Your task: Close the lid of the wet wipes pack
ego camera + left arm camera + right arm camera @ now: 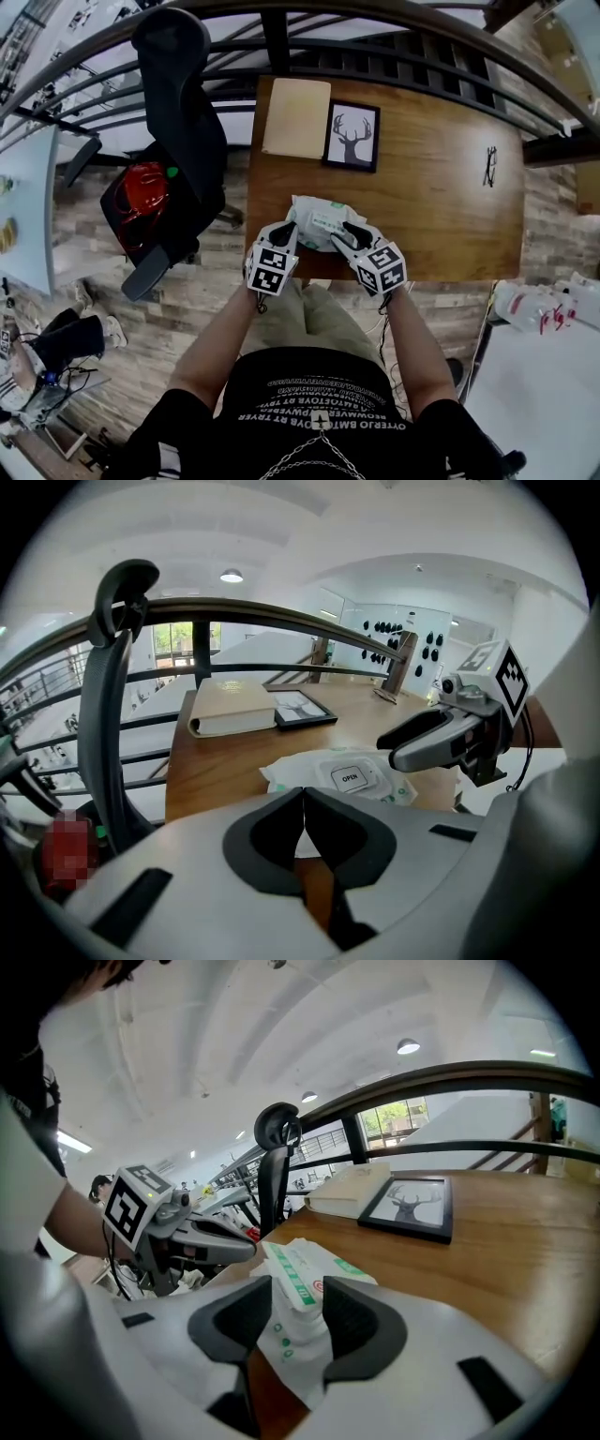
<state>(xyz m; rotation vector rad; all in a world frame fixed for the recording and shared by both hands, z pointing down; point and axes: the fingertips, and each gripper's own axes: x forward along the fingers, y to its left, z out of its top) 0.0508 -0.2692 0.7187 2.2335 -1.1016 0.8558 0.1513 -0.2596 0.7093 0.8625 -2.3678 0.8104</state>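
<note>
The wet wipes pack (317, 223) lies at the near edge of the wooden table (441, 187), just below the middle of the head view, with a gripper at each end. Seen from the left gripper view, its lid (349, 778), the flap marked OPEN, appears to lie flat on the pack, though we cannot tell whether it has fully sealed. We judge the step in hand to be seating that flap. To do it well we would steady the soft pack at one end. With the other gripper we would press flat and straight down on the lid, working from its hinge toward its free edge. A sideways shove could slide the pack over the table edge close by. The left gripper (302, 797) has its jaws together with nothing between them, and sits just short of the pack, which suits it for the pressing. The right gripper (298, 1290) has its jaws wide apart with the crumpled end of the pack standing between them. The film lies close against both pads but does not look pinched, so we read it as a loose bracket, not a grip.
</note>
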